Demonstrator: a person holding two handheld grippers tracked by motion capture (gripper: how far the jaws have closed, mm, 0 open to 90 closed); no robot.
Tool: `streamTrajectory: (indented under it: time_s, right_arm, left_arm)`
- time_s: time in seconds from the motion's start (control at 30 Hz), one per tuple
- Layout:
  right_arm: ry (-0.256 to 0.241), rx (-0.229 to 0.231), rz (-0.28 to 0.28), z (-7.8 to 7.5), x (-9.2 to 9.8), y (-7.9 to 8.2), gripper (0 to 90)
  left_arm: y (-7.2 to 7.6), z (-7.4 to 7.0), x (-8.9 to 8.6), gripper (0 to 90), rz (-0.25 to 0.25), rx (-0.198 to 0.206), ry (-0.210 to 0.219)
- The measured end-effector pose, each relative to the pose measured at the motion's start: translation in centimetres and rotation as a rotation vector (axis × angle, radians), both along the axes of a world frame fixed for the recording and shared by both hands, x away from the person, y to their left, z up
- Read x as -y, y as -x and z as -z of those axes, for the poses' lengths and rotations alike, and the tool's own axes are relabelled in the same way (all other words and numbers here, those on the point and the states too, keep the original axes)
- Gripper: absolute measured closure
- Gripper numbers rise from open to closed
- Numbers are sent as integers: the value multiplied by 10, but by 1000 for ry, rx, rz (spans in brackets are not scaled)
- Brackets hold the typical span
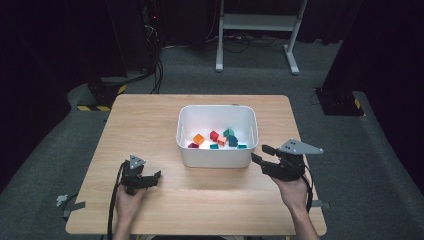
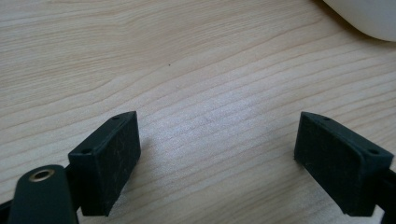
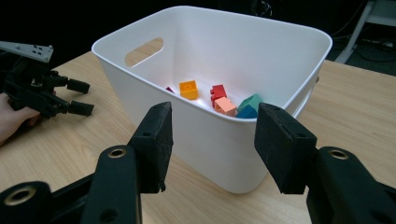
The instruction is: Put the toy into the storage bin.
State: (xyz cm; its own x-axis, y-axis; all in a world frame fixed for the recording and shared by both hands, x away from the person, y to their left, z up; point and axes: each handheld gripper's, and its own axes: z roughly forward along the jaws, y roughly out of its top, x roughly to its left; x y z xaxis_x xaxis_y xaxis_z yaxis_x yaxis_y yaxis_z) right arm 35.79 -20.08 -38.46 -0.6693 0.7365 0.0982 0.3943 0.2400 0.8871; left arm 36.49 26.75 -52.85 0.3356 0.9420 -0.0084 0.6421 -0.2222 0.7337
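Both claws gape empty, left claw (image 1: 157, 176) and right claw (image 1: 260, 153) flanking the white bin (image 1: 216, 157).

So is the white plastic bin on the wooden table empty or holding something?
Holding something: the white plastic bin stands upright with several small coloured blocks scattered on its floor, well below the rim.

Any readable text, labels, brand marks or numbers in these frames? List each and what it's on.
None readable.
White bin: plain walls, no label.
Coloured blocks: no print visible.
Left gripper and right gripper: no markings legible.
Yellow-black hazard stripes on the floor stand bases: pattern, no words.
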Motion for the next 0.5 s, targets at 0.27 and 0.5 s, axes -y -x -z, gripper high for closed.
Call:
streamTrajectory:
  time_s: [0.27, 0.5]
  right_arm:
    - [-4, -11, 6, 13, 2, 7, 468]
    - [4, -21, 6, 23, -1, 12, 467]
  left_arm:
    - [0, 0, 0, 145, 0, 0, 0]
    - [0, 0, 0, 145, 0, 0, 0]
